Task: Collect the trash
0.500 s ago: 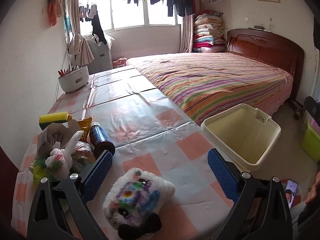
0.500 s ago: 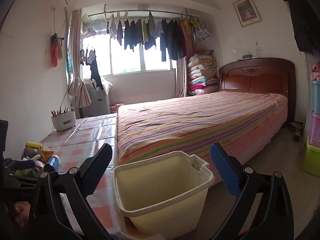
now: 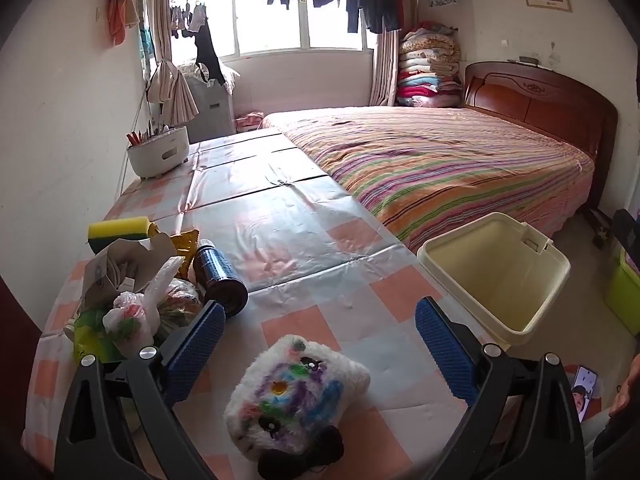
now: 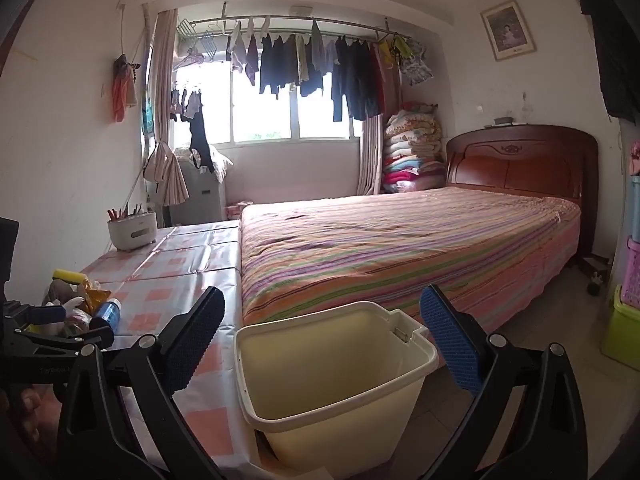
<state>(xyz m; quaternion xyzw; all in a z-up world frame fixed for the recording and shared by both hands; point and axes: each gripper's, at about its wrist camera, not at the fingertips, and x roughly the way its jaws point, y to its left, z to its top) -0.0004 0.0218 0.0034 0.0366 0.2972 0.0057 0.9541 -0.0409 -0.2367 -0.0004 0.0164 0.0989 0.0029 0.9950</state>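
Your cream waste bin (image 4: 336, 376) stands open-topped on the floor, against the table (image 3: 280, 224) edge beside the striped bed (image 3: 440, 160), its visible interior bare. Your left gripper (image 3: 318, 334) and right gripper (image 4: 320, 332) both gape wide, holding nothing. The trash pile (image 3: 132, 304), bags, torn cardboard, yellow sponge (image 3: 118, 230) and dark bottle (image 3: 220, 276), lies at the table's left, a fluffy plush toy (image 3: 296, 396) between your left fingers.
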